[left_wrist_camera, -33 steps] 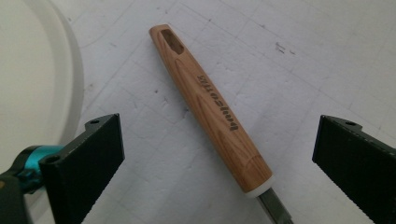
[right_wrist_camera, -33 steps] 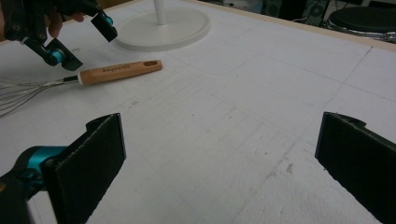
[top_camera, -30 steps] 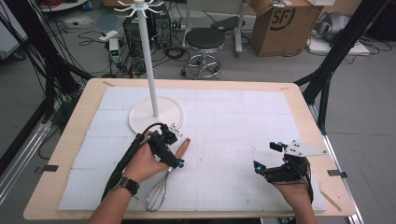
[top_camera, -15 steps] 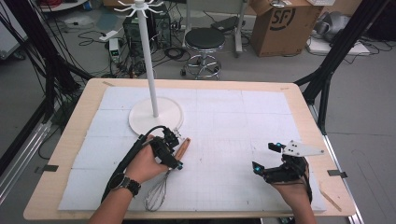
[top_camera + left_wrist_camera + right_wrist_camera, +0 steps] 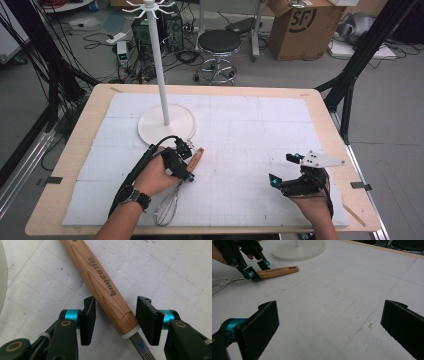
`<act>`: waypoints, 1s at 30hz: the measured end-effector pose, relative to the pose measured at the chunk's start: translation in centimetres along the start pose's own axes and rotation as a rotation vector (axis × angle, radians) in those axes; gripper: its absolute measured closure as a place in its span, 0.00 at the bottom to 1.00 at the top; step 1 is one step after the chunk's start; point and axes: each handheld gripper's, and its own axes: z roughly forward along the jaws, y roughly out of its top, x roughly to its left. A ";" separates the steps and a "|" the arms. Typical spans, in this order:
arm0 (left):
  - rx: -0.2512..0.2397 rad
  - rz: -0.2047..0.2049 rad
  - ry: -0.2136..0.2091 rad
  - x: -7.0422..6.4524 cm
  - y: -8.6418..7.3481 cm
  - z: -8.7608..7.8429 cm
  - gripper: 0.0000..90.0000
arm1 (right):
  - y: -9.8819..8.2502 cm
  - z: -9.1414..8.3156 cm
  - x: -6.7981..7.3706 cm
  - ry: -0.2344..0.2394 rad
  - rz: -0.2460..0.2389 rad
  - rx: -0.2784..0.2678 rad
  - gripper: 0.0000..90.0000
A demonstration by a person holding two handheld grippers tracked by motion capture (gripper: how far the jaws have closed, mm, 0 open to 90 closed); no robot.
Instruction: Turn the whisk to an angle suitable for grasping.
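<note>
A whisk with a wooden handle (image 5: 105,285) and wire head (image 5: 167,207) lies on the white mat, handle pointing toward the stand. My left gripper (image 5: 116,320) straddles the handle just above its white collar. Its jaws have just been closing and stand close to the wood on both sides, with a slim gap still showing at the left pad (image 5: 88,320). In the high view the left gripper (image 5: 186,162) sits in front of the stand's base. My right gripper (image 5: 282,168) rests at the mat's front right, wide open with nothing between its pads (image 5: 259,327).
A white hanging stand with a round base (image 5: 167,127) and a tall pole (image 5: 159,65) is at the back left of the mat (image 5: 250,130). In the right gripper view the left gripper (image 5: 258,271) and the whisk handle (image 5: 278,272) show at upper left.
The left jaws have drawn in around the whisk's handle. Both hands have stayed where they were, and the whisk has not moved.
</note>
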 end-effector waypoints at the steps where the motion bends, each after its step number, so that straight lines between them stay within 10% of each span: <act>1: 0.000 0.000 0.000 0.0 0.0 0.0 0.58 | 0.0 0.0 0.0 0.000 0.000 0.000 0.01; 15: 0.010 0.019 0.034 0.2 -0.4 -0.5 0.76 | 0.0 0.0 0.0 0.002 0.003 0.004 0.01; 30: -0.001 0.015 0.058 0.1 -0.2 -0.5 0.64 | 0.0 0.2 0.1 0.007 -0.003 0.014 0.01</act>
